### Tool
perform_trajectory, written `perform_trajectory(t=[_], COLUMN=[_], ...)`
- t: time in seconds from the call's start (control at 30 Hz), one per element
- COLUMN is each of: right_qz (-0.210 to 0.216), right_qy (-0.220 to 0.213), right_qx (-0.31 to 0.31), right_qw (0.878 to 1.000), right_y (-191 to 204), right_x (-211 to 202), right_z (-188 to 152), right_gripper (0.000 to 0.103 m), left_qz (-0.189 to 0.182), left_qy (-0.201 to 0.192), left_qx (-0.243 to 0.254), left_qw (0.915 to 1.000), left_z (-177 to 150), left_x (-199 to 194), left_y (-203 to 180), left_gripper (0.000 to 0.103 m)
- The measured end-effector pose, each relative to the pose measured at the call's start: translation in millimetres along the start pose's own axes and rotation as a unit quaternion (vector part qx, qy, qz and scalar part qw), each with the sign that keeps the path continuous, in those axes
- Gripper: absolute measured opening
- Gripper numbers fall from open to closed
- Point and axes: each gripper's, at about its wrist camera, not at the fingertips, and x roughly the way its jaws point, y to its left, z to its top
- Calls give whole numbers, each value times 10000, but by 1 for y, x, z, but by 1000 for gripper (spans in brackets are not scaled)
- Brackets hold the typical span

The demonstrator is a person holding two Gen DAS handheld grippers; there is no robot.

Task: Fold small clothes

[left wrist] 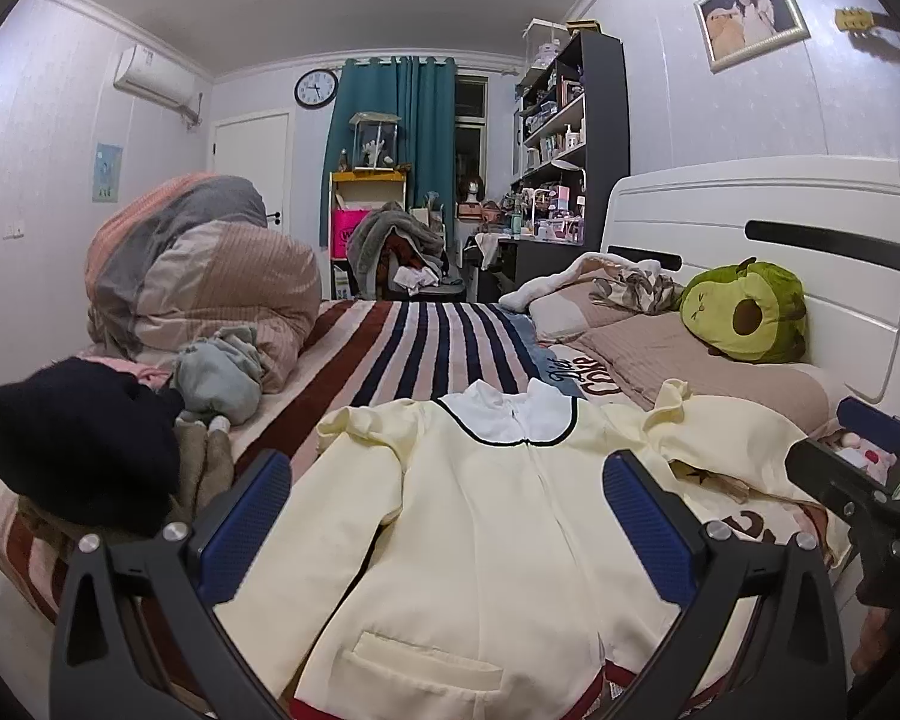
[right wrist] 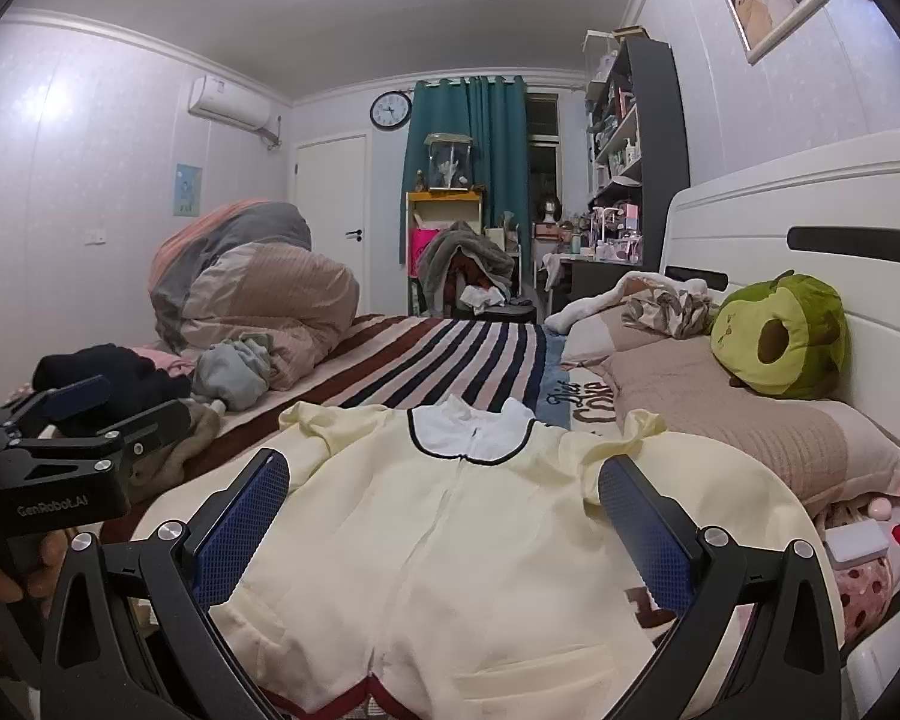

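- The left gripper (left wrist: pixel 447 528) hovers over the lower half of the cream jacket (left wrist: pixel 480 540), its blue-padded fingers (left wrist: pixel 246 528) spread wide and gripping nothing; whether they touch the cloth cannot be told.
- The right gripper (right wrist: pixel 444 534) hangs over the same jacket, its fingers (right wrist: pixel 243 531) spread just as wide, with nothing between them.
- In the right wrist view the left gripper shows from the side at the left edge, fingers apart, held by a hand (right wrist: pixel 6 576).
- The cream jacket lies flat, front up, at the near edge of the bed (left wrist: pixel 426 336), its white collar (left wrist: pixel 510 414) pointing toward the far edge and its zip closed.
- One sleeve (left wrist: pixel 720 438) reaches toward the headboard (left wrist: pixel 780 228) side, beside the pillow (left wrist: pixel 690 354).
- A dark garment (left wrist: pixel 78 438) and a grey one (left wrist: pixel 222 378) lie piled near the bed's foot-side edge, apart from the jacket.
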Motion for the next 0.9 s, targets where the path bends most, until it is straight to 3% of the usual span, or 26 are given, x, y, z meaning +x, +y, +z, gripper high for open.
perform_trajectory(t=[0.17,0.37,0.43,0.5,0.57,0.67,0.77,0.9], right_qz=[58,428,554,672,806,828,926,958], right_qy=[168,629,783,996,1254,1562,1804,1946], right_qx=[-45,98,99,169,246,239,237,147], right_qw=[9998,9971,9953,9926,9885,9840,9789,9761], right_y=[13,31,36,40,45,55,65,75], right_x=[11,38,48,60,76,99,116,130], right_z=[-2,-3,-8,-13,-22,-32,-37,-39], right_gripper=[102,102,102,97,83,78,78,78], left_qz=[5,-163,102,310,409,83,-151,-501], left_qy=[65,314,439,633,846,1074,1243,1447], left_qx=[-220,-507,-610,-707,-917,-1416,-1546,-1613], left_qw=[9997,9981,9971,9950,9913,9840,9800,9750], left_z=[-7,-34,-51,-69,-87,-113,-134,-150], left_x=[6,20,26,33,40,49,58,73], left_y=[24,87,119,148,177,214,230,230], left_gripper=[102,102,102,102,102,102,101,84])
